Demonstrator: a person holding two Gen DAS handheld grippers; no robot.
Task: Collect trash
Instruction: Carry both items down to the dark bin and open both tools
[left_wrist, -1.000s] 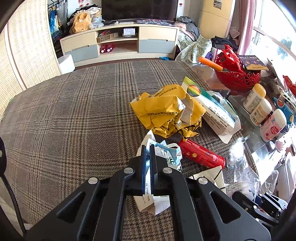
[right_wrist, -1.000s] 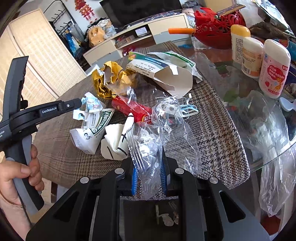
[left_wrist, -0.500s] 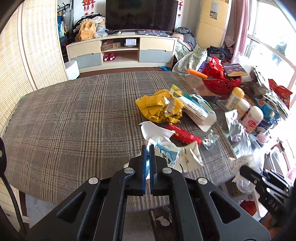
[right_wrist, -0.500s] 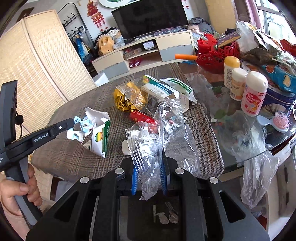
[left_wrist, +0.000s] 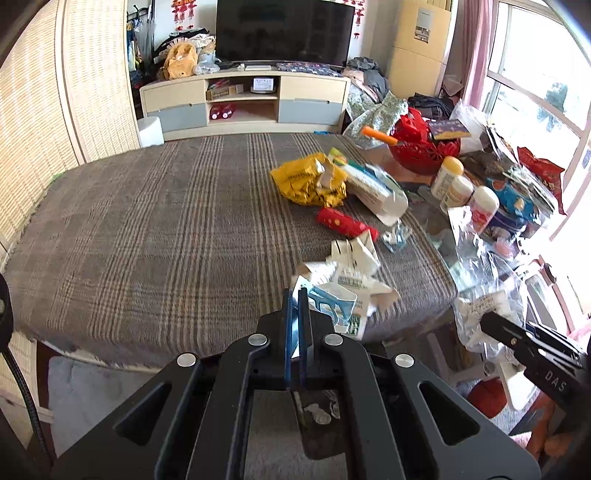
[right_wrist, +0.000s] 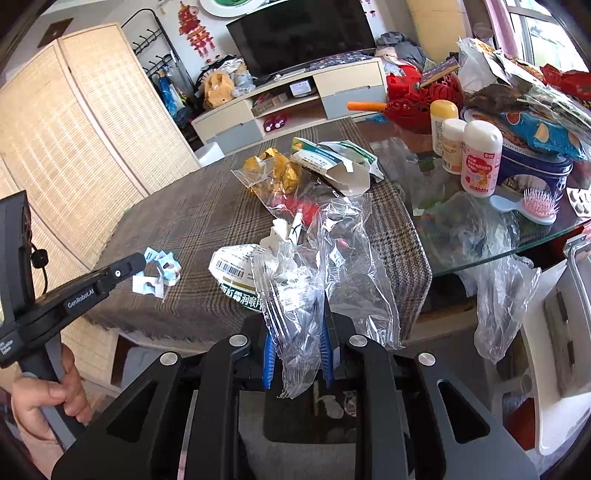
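Cloth (left_wrist: 155, 229) in plaid covers the table under yellow wrapper (left_wrist: 306, 181) and red tube (left_wrist: 345, 222). My right gripper (right_wrist: 297, 354) clenches the clear plastic bag (right_wrist: 295, 302); my left gripper (left_wrist: 294, 314) pinches the blue-white paper scrap (right_wrist: 157, 273) above the cloth's edge.

Woven plaid tablecloth (left_wrist: 155, 229), glossy crinkled clear plastic bag (right_wrist: 295, 295).

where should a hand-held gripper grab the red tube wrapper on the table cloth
Grip the red tube wrapper across its narrow middle, coming down from above. It lies flat on the plaid cloth on a diagonal, so the fingers should straddle its width. Its near end almost touches the folded white paper, so avoid that end.
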